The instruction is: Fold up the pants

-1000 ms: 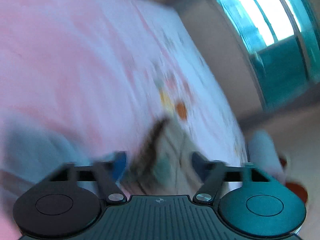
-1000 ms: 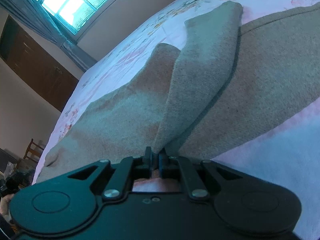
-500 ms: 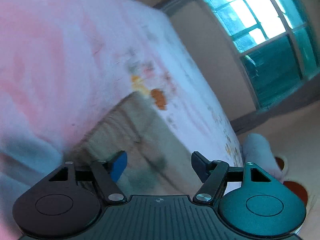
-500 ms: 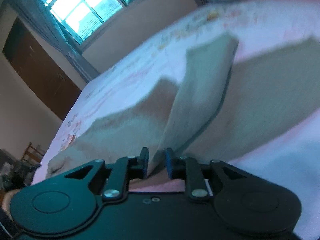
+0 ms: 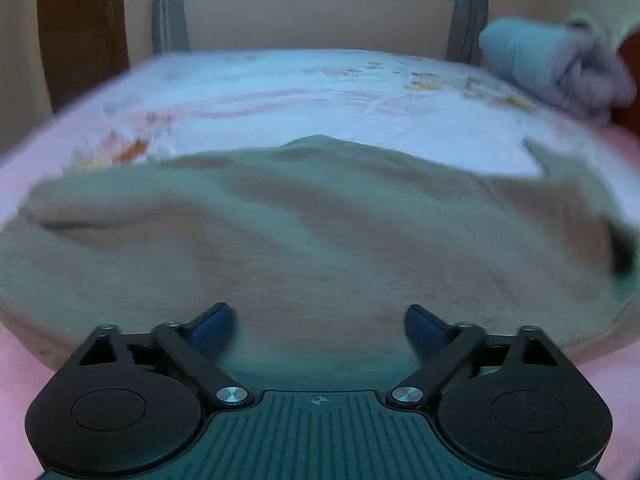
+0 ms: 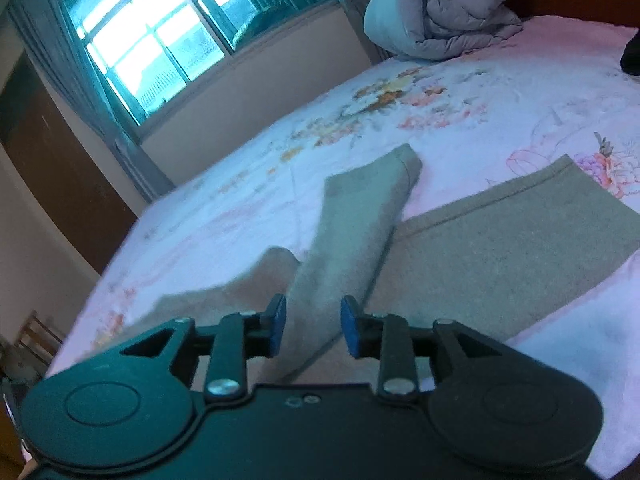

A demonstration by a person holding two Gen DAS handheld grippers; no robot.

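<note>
Left wrist view: the left hand-held gripper (image 5: 318, 330) gapes wide, empty, over khaki pants (image 5: 320, 240) spread on the bed (image 5: 320, 92). Right wrist view: the right hand-held gripper (image 6: 312, 328) is parted, straddling a raised fold of the pants (image 6: 520, 240) without pinching it

Matt fleecy cloth pants (image 6: 500, 248), smooth printed cotton sheet (image 6: 520, 92), puffy quilted duvet (image 6: 444, 8)

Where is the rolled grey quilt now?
In the right wrist view, the grey quilt lies at the top right, on the bed's far end beyond the pants.
</note>
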